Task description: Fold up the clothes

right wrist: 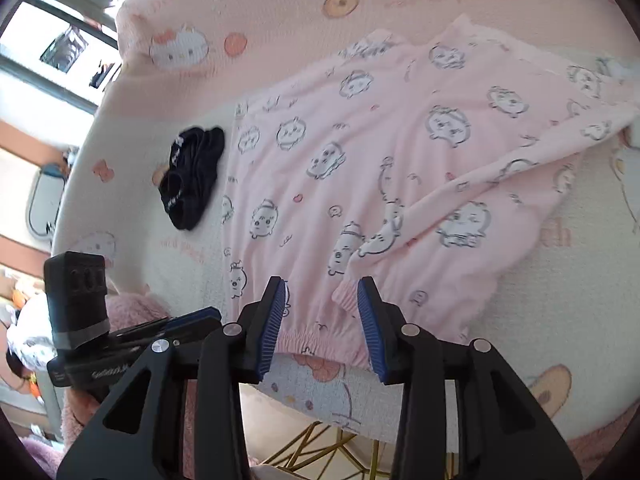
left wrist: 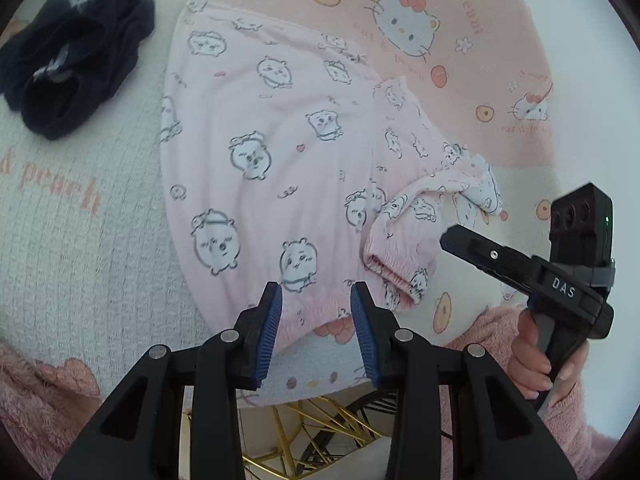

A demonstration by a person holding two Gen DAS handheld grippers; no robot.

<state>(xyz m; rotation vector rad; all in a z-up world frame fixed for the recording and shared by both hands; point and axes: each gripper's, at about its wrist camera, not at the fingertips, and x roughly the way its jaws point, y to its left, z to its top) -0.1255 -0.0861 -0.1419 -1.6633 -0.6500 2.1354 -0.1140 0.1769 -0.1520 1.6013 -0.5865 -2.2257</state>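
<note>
A pink pyjama top (left wrist: 276, 152) printed with white cartoon animals lies flat on a cloth-covered table; it also shows in the right wrist view (right wrist: 400, 168). One sleeve (left wrist: 404, 236) is folded across its right side, cuff near the hem. My left gripper (left wrist: 316, 292) is open and empty, hovering over the elastic hem (left wrist: 312, 316) near the table's front edge. My right gripper (right wrist: 322, 286) is open and empty over the same hem (right wrist: 320, 340), next to the sleeve cuff (right wrist: 346, 294). The right gripper's body (left wrist: 532, 268) shows at the right of the left wrist view.
A dark navy garment (left wrist: 68, 52) lies bunched at the table's far left, also in the right wrist view (right wrist: 192, 176). The Hello Kitty tablecloth (left wrist: 420, 20) covers the table. Gold chair legs (left wrist: 316, 424) show below the front edge. The left gripper's body (right wrist: 100, 328) is at left.
</note>
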